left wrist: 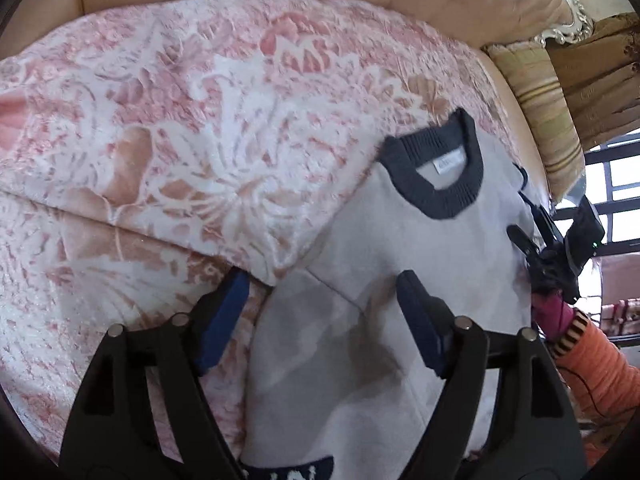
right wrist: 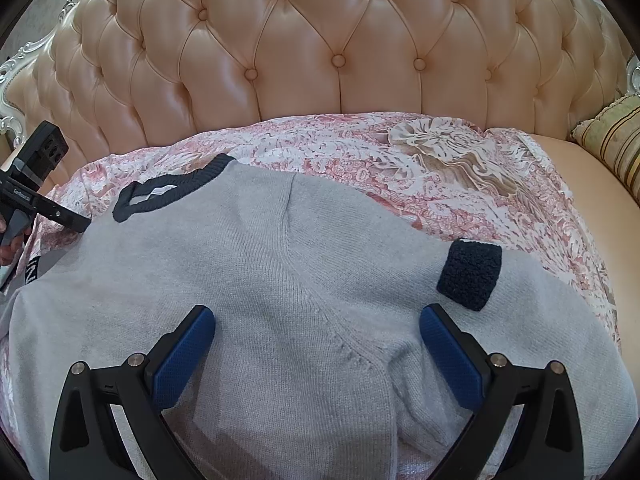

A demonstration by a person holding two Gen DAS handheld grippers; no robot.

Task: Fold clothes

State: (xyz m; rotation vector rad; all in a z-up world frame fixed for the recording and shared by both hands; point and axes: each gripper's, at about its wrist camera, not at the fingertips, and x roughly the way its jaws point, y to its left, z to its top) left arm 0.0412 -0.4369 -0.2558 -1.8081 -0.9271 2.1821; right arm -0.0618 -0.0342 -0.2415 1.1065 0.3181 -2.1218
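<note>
Bedding comes first: a pink floral bedspread [right wrist: 440,168] covers the bed up to the tufted headboard [right wrist: 320,40], with a striped cushion [right wrist: 616,136] at the bed's right edge. On the bedspread lies the grey sweater [right wrist: 260,280], front side down or up I cannot tell, its dark collar [right wrist: 168,196] toward the headboard and one sleeve folded in across the body so that the dark cuff [right wrist: 470,274] rests on the grey knit. Whether this is an early fold or a late one the scene does not settle; the hem end is out of view.

The left gripper [left wrist: 320,320] hangs with its jaws spread wide over the sweater's left side, gripping nothing; the right gripper [right wrist: 316,352] is likewise spread wide above the folded sleeve, empty.

Risks, as I judge them: the knit is soft and limp, so pinching only the top layer could drag the folded sleeve open again; a jaw dipping too deep could catch the bedspread with the sweater and rumple both. The bedspread already has a raised fold [left wrist: 256,256] near the sweater's left edge, which could snag.

Open room lies toward the headboard and the bed's right edge; the left side is tighter
</note>
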